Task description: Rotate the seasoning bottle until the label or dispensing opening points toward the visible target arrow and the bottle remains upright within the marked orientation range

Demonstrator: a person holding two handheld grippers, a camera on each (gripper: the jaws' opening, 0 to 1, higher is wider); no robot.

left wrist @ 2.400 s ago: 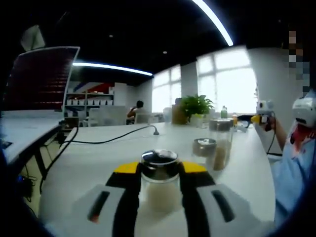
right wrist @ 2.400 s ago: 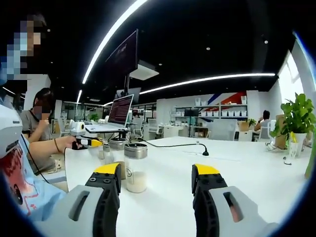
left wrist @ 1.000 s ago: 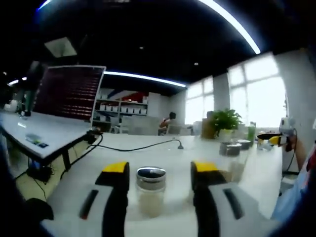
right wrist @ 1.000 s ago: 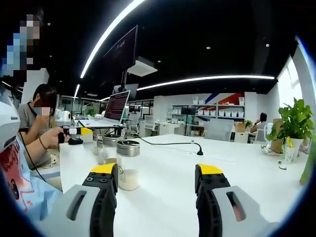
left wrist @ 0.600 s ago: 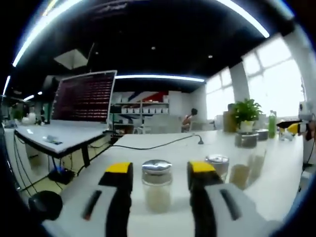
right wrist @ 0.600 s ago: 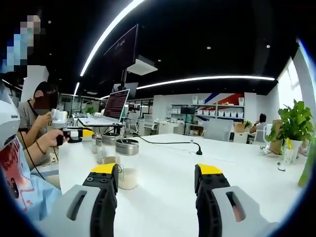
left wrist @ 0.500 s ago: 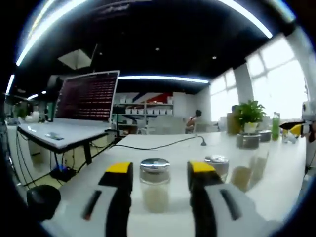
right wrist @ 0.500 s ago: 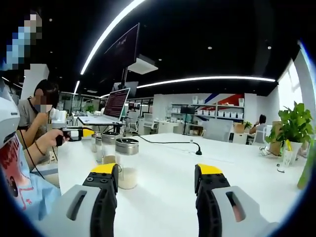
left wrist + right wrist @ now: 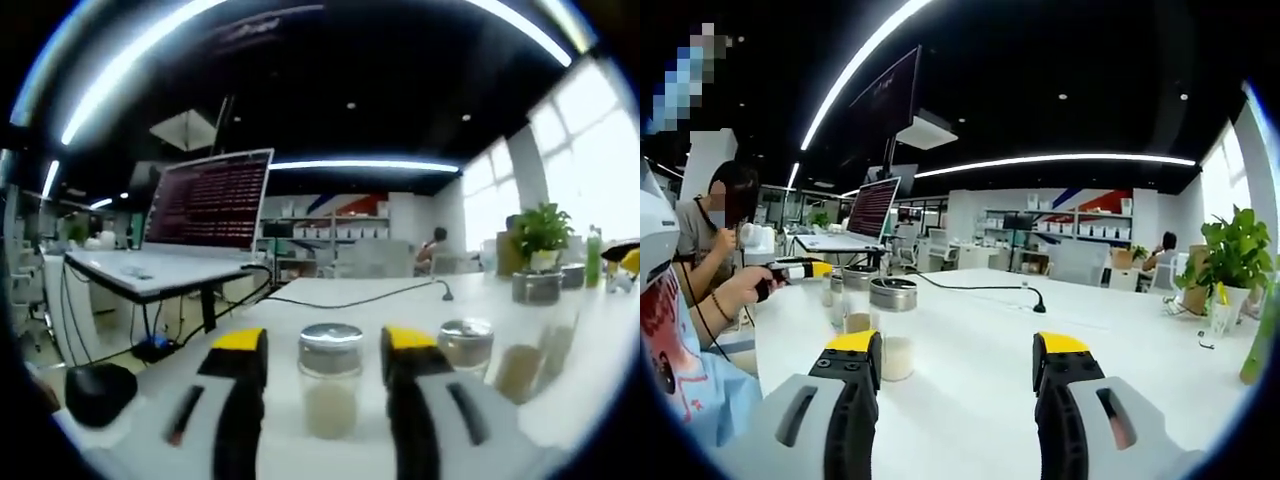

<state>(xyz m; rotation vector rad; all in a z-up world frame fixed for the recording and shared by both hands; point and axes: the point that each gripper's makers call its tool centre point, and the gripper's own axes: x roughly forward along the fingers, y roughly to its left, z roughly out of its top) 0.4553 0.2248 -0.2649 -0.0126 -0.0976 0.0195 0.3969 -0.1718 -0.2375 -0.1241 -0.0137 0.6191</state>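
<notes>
— Since the earliest left gripper view, what has changed?

— Back then the left gripper had its jaws tight against the seasoning bottle. Now the jaws stand apart, one on each side of the bottle, with a gap showing on both sides. That whole view has also swung, so the laptop and its desk sit further in than before, but that is the camera turning, not the furniture.

— Going left to right in that view now?

— A dark rounded object at the lower left, too blurred to name. Then the laptop on the side desk, the black cable running across the white table, the bottle upright between the yellow-tipped jaws, holding pale powder under a metal lid. Just right of the right jaw stand two more jars, and far right a potted plant.

— Can you see a label or opening on the bottle?

— Not clearly; the glass is soft in focus, so I cannot tell which way it faces.

— And the right gripper view?

— At the far left a person's hand holds the other tool. Next, the jars grouped on the table, the nearest one upright just beyond the left jaw. The right gripper has its jaws wide apart with bare table between them. The plant stands at the right.
</notes>
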